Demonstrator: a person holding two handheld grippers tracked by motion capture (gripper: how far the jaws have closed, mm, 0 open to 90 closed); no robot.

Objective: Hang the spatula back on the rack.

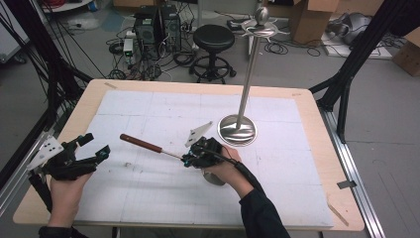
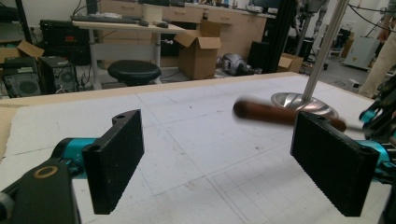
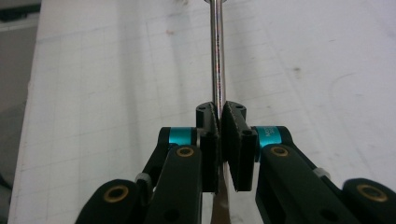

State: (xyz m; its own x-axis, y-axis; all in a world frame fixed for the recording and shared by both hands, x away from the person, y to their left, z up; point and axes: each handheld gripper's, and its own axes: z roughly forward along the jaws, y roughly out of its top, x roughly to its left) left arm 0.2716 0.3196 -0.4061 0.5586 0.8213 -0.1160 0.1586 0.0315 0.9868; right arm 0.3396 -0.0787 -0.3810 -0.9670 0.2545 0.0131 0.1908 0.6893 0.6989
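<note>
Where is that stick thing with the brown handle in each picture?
High view: the tool lies left of centre, its brown handle pointing left, its thin metal rod held in the right claw.
Left gripper view: its blurred handle sits right of centre, just above the right-hand jaw.
Right gripper view: its shiny rod runs up the middle, clamped between the jaws.
Shared landmark: the white gridded mat.
</note>
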